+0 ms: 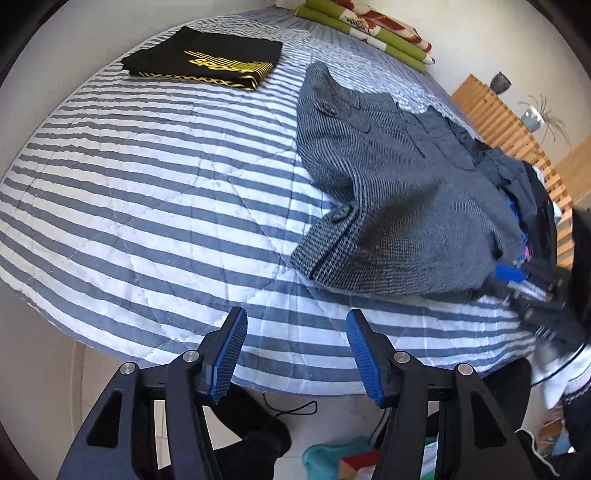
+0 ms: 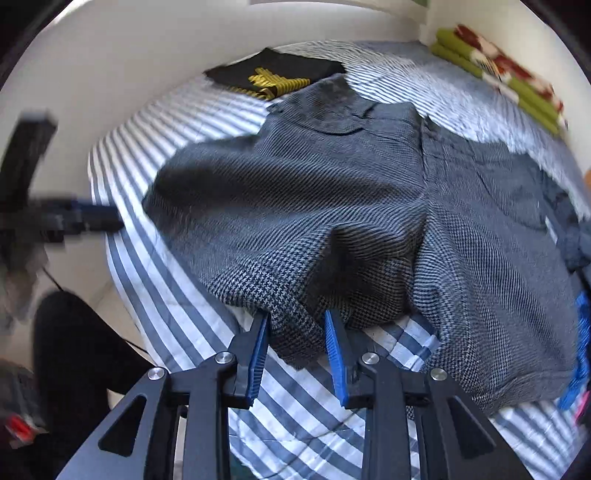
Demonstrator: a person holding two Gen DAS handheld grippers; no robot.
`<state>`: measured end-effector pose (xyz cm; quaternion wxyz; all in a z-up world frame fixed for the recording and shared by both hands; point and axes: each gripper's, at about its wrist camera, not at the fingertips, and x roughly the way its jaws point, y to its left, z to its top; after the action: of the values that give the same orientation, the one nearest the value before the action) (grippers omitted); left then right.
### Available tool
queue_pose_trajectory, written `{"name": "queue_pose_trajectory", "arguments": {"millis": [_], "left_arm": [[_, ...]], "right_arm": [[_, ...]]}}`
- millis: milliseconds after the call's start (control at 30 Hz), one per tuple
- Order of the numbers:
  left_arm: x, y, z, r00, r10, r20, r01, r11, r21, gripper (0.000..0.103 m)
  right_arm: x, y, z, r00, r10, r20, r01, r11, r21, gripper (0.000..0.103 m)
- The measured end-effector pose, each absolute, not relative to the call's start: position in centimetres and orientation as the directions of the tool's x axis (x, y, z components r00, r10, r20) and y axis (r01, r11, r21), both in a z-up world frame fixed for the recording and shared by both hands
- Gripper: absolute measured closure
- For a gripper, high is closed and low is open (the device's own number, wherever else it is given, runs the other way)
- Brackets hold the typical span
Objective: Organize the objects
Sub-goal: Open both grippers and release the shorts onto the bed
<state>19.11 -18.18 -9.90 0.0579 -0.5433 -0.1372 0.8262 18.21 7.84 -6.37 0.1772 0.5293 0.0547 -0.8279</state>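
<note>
A grey houndstooth woven coat (image 2: 332, 206) lies spread across the bed with the blue-and-white striped quilt (image 1: 147, 192), its bulk toward the bed's right side and its hem reaching down to the near edge. The right tool (image 2: 297, 325) sits at that near edge with its two blue-padded fingers (image 2: 258, 354) partly open, a fold of the coat's hem lying between them; the pads stand apart on either side of the cloth, and whether they press on it cannot be told. In the left wrist view the left tool (image 1: 297, 319) hovers over the near edge of the bed with its blue pads wide apart and nothing between them, the coat's buttoned cuff (image 1: 341, 214) lying near, ahead and to the right of it. A folded black garment with yellow lettering (image 1: 207, 59) rests flat near the far left corner of the bed, well apart from the coat in the left wrist view. A folded blanket in green, white and red (image 1: 369, 26) lies along the far edge by the wall. Darker blue clothing (image 1: 517, 177) is heaped at the bed's right edge, touching the coat.
</note>
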Motion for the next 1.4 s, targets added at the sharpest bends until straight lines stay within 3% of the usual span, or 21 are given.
{"name": "queue_pose_trajectory", "arguments": {"millis": [200,400,433,467,500,567,633,667,800,967,1100,1233,1400], "left_arm": [[17.5,-15.0,-10.9,-0.422,0.247,-0.872,0.018,-0.960,-0.280,0.043],[14.8,-13.9,-11.0,-0.455,0.233,-0.859,0.064,-0.954,-0.293,0.044],[14.4,-13.7,-11.0,-0.458,0.234,-0.858,0.059,-0.955,-0.292,0.050],[14.1,-13.5,-10.9,-0.451,0.242,-0.859,0.050,-0.954,-0.294,0.078],[13.9,-13.4,-10.6,-0.436,0.233,-0.869,0.053,-0.957,-0.284,0.092],[13.9,-13.2,-9.3,-0.422,0.224,-0.878,0.031,-0.965,-0.261,0.093],[14.5,-12.9,-7.3,-0.415,0.201,-0.887,-0.026,-0.977,-0.209,0.093],[15.0,-12.7,-6.1,-0.411,0.177,-0.894,-0.058,-0.984,-0.168,0.093],[16.8,-12.4,-4.0,-0.365,0.098,-0.926,-0.121,-0.991,-0.057,0.092],[17.7,-12.4,-7.2,-0.242,0.020,-0.970,-0.134,-0.991,0.013,0.083],[18.5,-13.1,-7.6,-0.246,0.091,-0.965,-0.092,-0.993,-0.070,0.082],[18.7,-13.3,-5.0,-0.323,0.121,-0.939,-0.086,-0.991,-0.098,0.082],[16.3,-10.0,-1.9,-0.386,0.210,-0.898,-0.175,-0.973,-0.152,0.071]], "right_arm": [[16.1,11.4,-3.2,-0.364,-0.389,-0.846,0.230,-0.918,0.323,0.078],[15.4,12.6,-1.9,-0.366,-0.432,-0.824,0.185,-0.902,0.390,0.079],[15.2,12.9,-1.6,-0.367,-0.441,-0.819,0.172,-0.897,0.406,0.079],[15.1,13.2,-1.3,-0.370,-0.446,-0.815,0.164,-0.895,0.415,0.080],[15.1,13.4,-0.9,-0.376,-0.442,-0.814,0.159,-0.897,0.414,0.080],[15.2,13.6,-0.1,-0.386,-0.418,-0.822,0.165,-0.908,0.385,0.081],[15.6,14.0,0.5,-0.384,-0.413,-0.826,0.166,-0.911,0.379,0.102],[16.1,14.3,0.8,-0.381,-0.413,-0.827,0.166,-0.911,0.379,0.103],[17.9,14.8,-0.2,-0.380,-0.358,-0.853,0.182,-0.933,0.311,0.103],[18.1,14.1,-4.6,-0.297,-0.372,-0.879,0.165,-0.927,0.337,0.097],[17.6,12.3,-6.8,-0.292,-0.416,-0.861,0.194,-0.908,0.372,0.088],[17.8,10.8,-9.7,-0.219,-0.252,-0.943,0.281,-0.941,0.186,0.085],[19.3,17.4,-9.1,-0.184,-0.301,-0.936,0.196,-0.944,0.266,0.085]]}}
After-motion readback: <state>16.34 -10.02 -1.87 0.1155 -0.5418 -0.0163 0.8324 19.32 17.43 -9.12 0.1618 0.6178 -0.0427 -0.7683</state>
